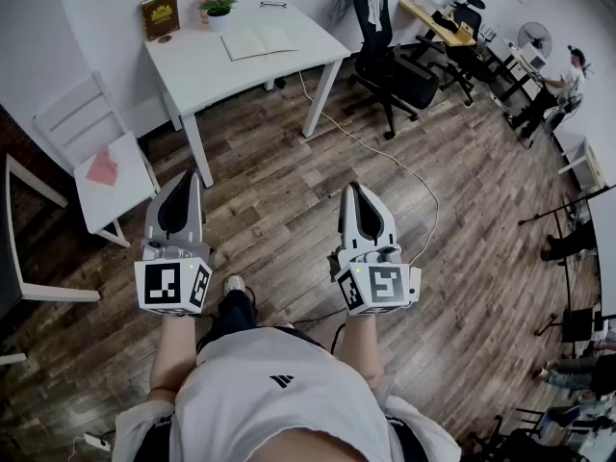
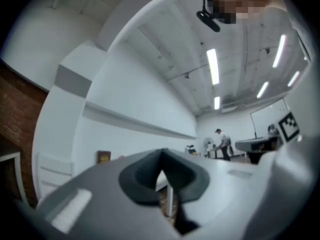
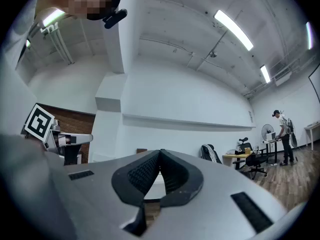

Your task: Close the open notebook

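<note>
The open notebook lies flat on the white table at the far side of the room. Both grippers are held over the wooden floor, well short of the table and pointing toward it. My left gripper has its jaws together with nothing between them; in the left gripper view its dark pads meet at the tip. My right gripper is likewise shut and empty, and its pads touch at the tip in the right gripper view.
On the table also stand a brown book, a small potted plant and glasses. A white chair with a pink item is at the left. A black office chair and a floor cable lie to the right.
</note>
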The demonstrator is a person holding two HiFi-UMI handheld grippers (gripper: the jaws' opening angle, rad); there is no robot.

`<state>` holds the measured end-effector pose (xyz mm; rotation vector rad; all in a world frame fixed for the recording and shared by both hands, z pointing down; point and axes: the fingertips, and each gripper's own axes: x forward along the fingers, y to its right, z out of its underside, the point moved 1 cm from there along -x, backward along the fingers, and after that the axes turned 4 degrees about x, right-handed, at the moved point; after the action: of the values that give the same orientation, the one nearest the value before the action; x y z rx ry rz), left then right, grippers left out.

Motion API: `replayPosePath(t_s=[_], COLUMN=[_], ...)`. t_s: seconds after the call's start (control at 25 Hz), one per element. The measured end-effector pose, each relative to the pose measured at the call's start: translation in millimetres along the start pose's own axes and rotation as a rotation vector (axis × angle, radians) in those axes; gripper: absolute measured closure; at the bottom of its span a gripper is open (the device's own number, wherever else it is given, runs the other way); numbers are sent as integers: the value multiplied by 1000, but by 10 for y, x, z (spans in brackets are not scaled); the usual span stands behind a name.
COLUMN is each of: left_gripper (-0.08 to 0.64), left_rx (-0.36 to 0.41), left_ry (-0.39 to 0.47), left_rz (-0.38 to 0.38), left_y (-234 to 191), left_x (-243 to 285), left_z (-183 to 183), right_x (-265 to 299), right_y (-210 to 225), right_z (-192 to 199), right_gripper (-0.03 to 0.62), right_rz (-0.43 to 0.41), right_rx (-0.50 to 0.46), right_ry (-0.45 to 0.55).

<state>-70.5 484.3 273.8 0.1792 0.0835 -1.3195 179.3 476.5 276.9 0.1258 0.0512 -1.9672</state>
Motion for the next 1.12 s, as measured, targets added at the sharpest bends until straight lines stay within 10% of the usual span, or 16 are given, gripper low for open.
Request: replayPosePath(t_s=[1.12], left_gripper=[551], left_rx=[-6], left_ry=[20], left_rz=[36], left_y=[-782], left_x=[702], left_z=[181], right_x=[944], right_y=[-154], right_z=[163], right_gripper=[595], right_rz=[61], right_rx=[51], right_ry=[23])
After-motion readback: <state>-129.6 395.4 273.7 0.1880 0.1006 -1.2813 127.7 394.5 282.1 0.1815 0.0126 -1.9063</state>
